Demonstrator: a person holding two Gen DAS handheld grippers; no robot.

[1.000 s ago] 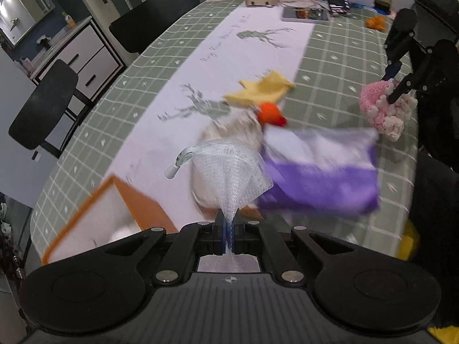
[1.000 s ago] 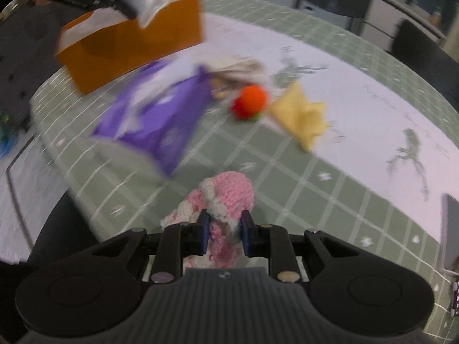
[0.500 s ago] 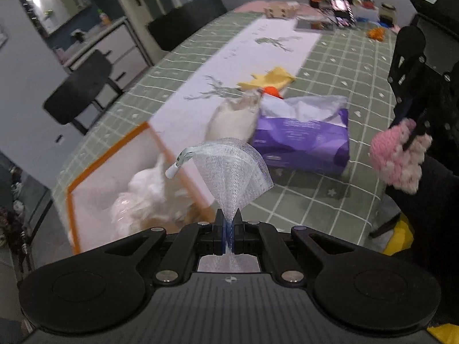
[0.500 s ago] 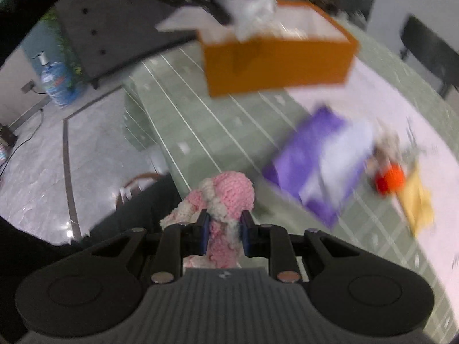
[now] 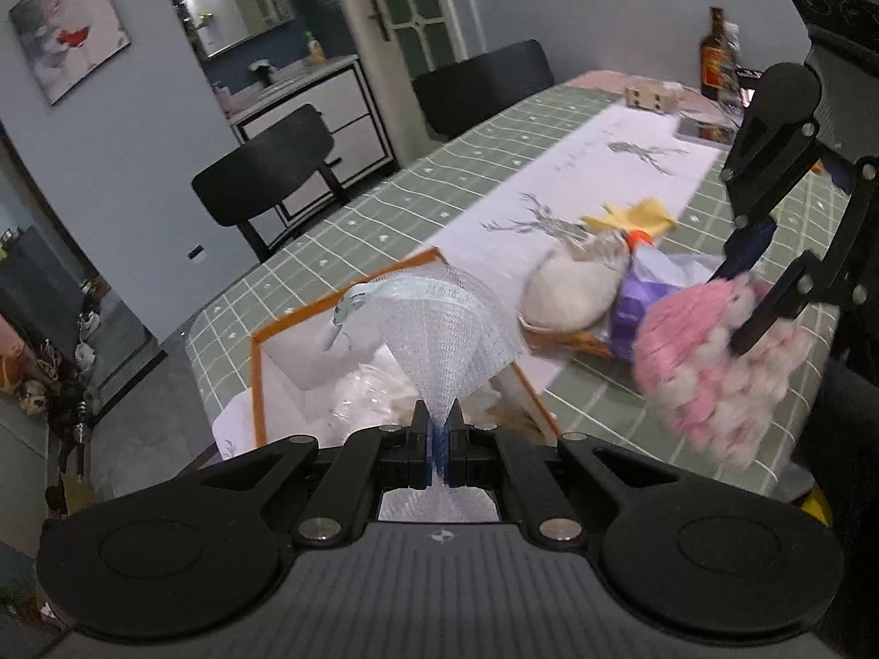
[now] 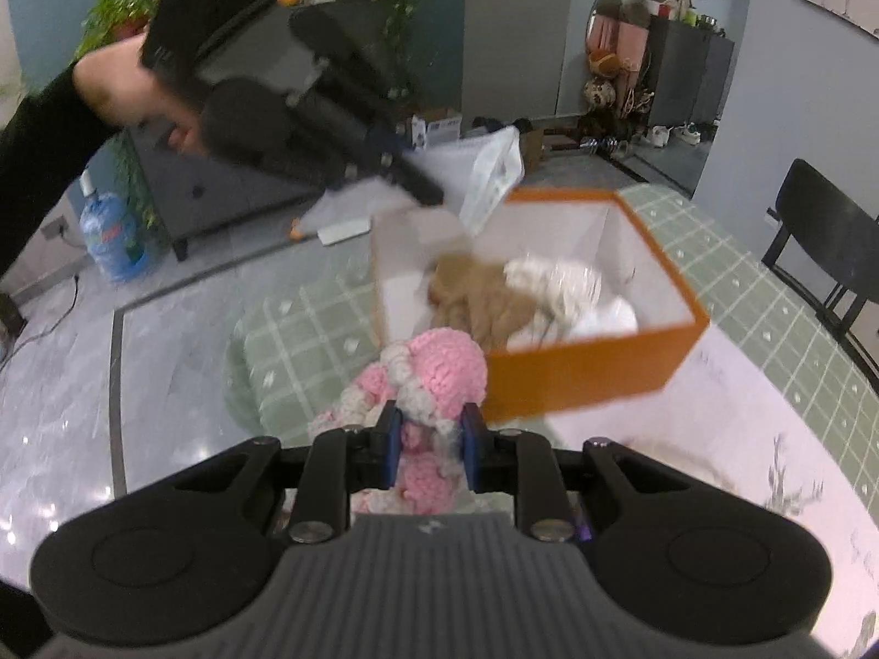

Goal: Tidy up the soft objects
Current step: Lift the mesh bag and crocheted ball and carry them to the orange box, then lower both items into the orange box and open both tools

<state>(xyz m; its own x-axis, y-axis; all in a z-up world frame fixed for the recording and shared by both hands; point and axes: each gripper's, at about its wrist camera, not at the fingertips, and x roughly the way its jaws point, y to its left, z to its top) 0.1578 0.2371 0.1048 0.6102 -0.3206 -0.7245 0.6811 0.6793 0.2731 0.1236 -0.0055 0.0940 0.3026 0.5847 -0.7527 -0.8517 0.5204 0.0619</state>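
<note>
My left gripper (image 5: pixel 438 436) is shut on a white mesh net (image 5: pixel 439 329) and holds it over the orange box (image 5: pixel 258 384). The net also shows in the right wrist view (image 6: pixel 494 176). My right gripper (image 6: pixel 428 442) is shut on a pink crocheted toy (image 6: pixel 439 373), held just in front of the orange box (image 6: pixel 582 373). In the left wrist view the pink toy (image 5: pixel 714 362) hangs to the right of the box. The box holds a tan plush (image 6: pixel 478 296) and white soft items (image 6: pixel 560 285).
On the green checked tablecloth (image 5: pixel 439 181) lie a white plush (image 5: pixel 577 291), a purple tissue pack (image 5: pixel 643 302), an orange ball (image 5: pixel 640 239) and a yellow cloth (image 5: pixel 632 214). Black chairs (image 5: pixel 274 165) stand along the far side. Bottles and clutter sit at the table's far end.
Both grippers have swung toward the orange box. The net now hangs over the box, and the pink toy has come close to the box's near wall.
</note>
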